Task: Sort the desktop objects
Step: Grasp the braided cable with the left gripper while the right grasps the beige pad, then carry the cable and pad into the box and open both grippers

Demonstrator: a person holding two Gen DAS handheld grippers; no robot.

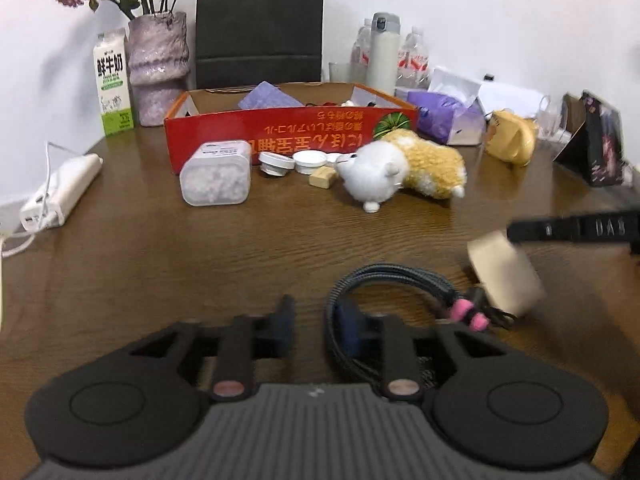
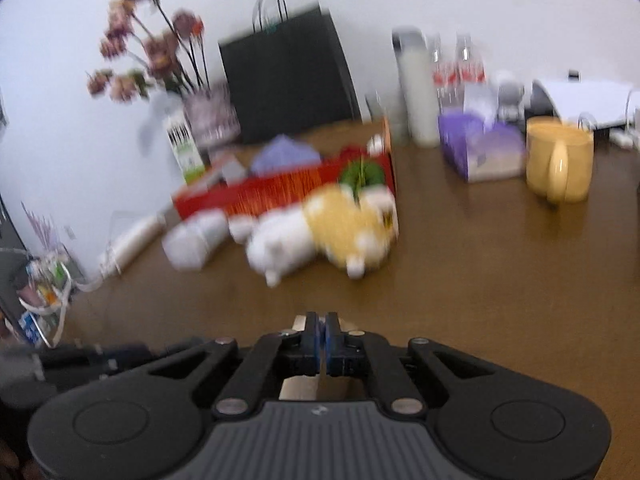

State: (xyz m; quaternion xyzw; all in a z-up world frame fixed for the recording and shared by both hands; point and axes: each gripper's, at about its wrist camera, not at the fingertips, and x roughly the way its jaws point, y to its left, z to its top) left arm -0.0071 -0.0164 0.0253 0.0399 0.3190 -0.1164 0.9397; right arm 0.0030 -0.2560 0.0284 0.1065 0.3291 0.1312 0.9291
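My left gripper [image 1: 320,320] is open low over the wooden table [image 1: 200,264]; its right finger sits inside a coiled dark cable [image 1: 384,280] with pink ends. My right gripper [image 2: 323,332] is shut on a beige tape roll [image 2: 316,388], which also shows in the left wrist view [image 1: 504,276], lifted at the right. A red cardboard box [image 1: 288,136] holding several items stands at the back. In front of it lie a white-and-yellow plush toy [image 1: 404,168], a clear container [image 1: 216,176], white lids [image 1: 308,160] and a small wooden block [image 1: 322,178].
A milk carton [image 1: 114,84], vase [image 1: 158,68] and black paper bag [image 1: 260,24] line the back wall. A white power strip [image 1: 60,192] lies left. A tissue pack [image 1: 448,116], yellow mug [image 2: 558,160] and thermos [image 1: 382,52] stand right.
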